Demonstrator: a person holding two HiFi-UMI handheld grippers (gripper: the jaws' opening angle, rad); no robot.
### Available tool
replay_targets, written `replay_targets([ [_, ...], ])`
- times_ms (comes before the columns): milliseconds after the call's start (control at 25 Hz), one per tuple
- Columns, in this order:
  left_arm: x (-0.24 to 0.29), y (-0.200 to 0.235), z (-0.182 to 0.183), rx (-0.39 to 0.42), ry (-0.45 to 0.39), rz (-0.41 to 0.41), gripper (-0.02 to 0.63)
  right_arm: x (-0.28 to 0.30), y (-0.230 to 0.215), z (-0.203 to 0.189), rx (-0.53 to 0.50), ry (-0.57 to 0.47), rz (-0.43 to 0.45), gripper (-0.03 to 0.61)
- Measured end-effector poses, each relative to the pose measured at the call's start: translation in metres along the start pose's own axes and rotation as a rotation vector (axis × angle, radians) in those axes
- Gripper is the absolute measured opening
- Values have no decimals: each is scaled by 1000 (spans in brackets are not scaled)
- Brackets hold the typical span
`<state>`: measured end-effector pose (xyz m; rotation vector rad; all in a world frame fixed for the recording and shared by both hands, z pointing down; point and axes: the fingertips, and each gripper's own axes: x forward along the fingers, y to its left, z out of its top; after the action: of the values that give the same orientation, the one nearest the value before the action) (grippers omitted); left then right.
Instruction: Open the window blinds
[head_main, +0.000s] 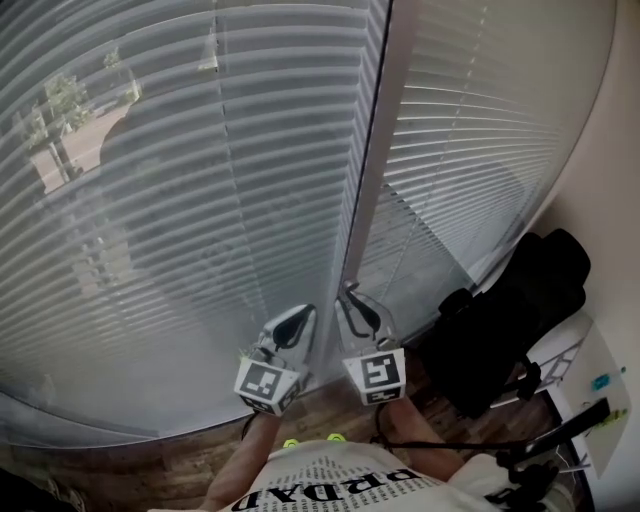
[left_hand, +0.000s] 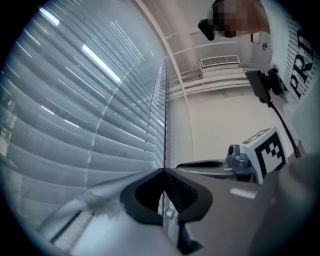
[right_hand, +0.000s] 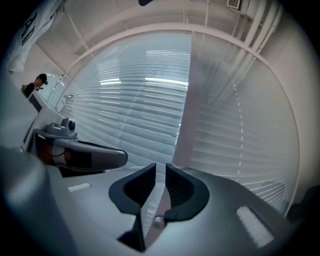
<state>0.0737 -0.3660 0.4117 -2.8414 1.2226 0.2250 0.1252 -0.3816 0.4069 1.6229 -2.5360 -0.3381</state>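
Two white slatted blinds hang shut over the windows, the left blind and the right blind, with a pale window post between them. My left gripper points at the foot of the post; in the left gripper view its jaws meet on a thin dark cord that runs straight up along the blinds. My right gripper sits just to the right of it. In the right gripper view its jaws stand a narrow gap apart with nothing between them, facing the post.
A black chair or bag stands at the right against the wall. A white table with small items and a black stand is at the lower right. Wooden floor lies below the blinds.
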Motion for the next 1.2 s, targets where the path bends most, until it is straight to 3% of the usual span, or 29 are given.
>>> replay_targets([
  [440,12,-4,-7,11,17,8,-5,8,-20,-6,-112,16,-32,127],
  [800,11,-6,-16,-7,38,-7,-5,18,-21,-16,-245,49,-30,138],
  [1200,4,-1,-22,-17,63,1,-5,22,-25,-28,-215,79,-24,135],
])
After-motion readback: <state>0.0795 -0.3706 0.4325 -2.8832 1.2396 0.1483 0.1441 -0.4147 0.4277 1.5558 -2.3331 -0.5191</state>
